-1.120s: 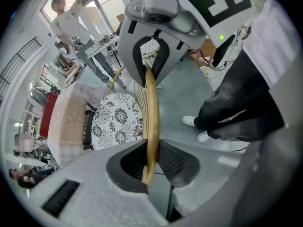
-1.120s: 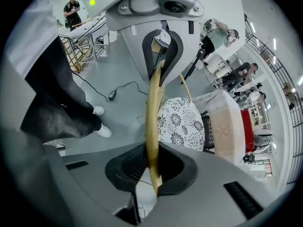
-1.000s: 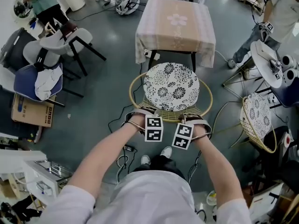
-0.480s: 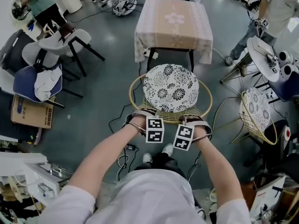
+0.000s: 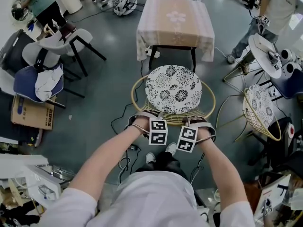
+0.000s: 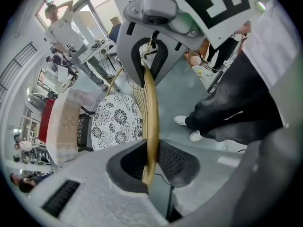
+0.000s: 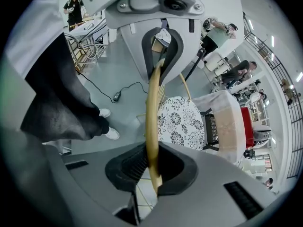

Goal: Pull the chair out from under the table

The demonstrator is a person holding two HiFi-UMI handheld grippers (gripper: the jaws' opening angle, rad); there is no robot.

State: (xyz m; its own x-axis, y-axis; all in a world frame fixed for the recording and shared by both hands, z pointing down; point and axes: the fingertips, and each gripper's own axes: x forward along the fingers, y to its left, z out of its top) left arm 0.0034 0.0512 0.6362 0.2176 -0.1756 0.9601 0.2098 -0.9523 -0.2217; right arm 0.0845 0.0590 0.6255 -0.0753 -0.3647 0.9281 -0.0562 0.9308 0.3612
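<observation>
Grey floor runs all round you in the head view, crowded with other people's gear. Ahead of both tongs stands the table under its pale cloth, and the wicker chair sits between it and the tongs, its far rim close to the table's near legs. The flowered cushion lies on the seat just beyond your hands. Your left tongs and right tongs bite the near rim side by side, marker cubes almost touching. Off to the right of the right tongs stands a second wicker chair; well to the left of the left tongs stand white chairs and a cardboard box.

From the left gripper view, your left tongs have narrow jaws clamped on the golden chair rim, a black pad on each side of it. The rim runs on from them into the right tongs, which grip it too; cushion and table lie to the left of the rim, and your dark trouser leg and white shoes to its right.

From the right gripper view, your right tongs pinch the same rim just as narrowly, and the left tongs hold it further along; cushion and table lie to the right, and your shoes to the left.
</observation>
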